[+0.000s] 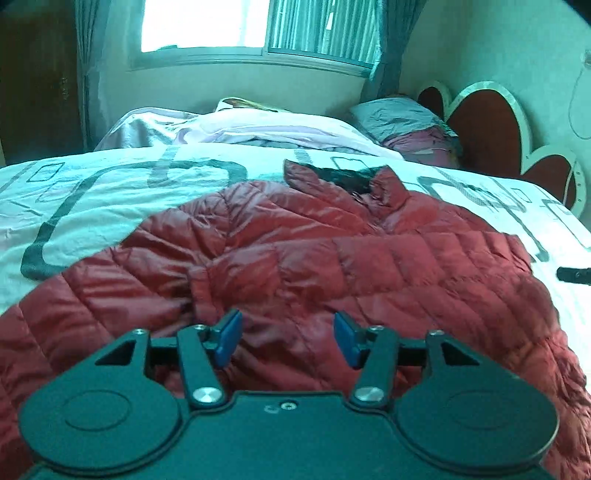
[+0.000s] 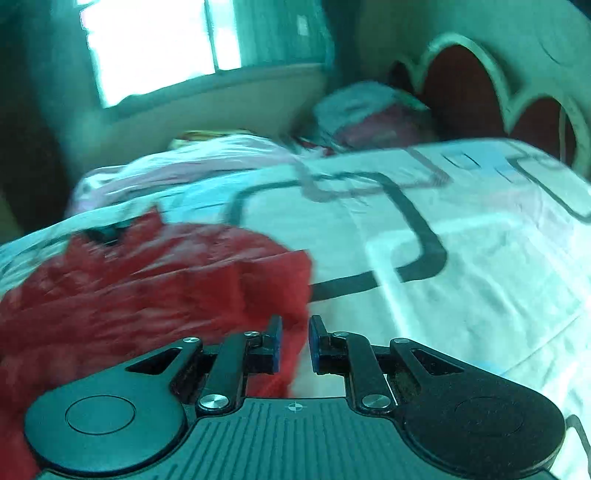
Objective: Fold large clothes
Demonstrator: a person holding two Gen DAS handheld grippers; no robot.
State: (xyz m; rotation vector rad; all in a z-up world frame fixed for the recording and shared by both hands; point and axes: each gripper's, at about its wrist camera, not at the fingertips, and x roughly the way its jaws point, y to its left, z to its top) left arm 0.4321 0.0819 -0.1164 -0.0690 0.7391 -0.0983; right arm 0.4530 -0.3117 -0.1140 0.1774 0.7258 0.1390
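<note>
A dark red quilted puffer jacket lies spread on the bed, with its collar pointing away toward the window. My left gripper hovers over the jacket's near part. Its blue pads stand well apart and nothing is pinched between them. In the blurred right wrist view the jacket fills the left side. My right gripper sits at the jacket's right edge with its jaws nearly together, and a strip of red fabric runs between the pads.
The bed has a white cover with dark line patterns. A crumpled pink sheet and pillows lie at the far side, under the window. A red scalloped headboard stands on the right. A small dark object lies at the right edge.
</note>
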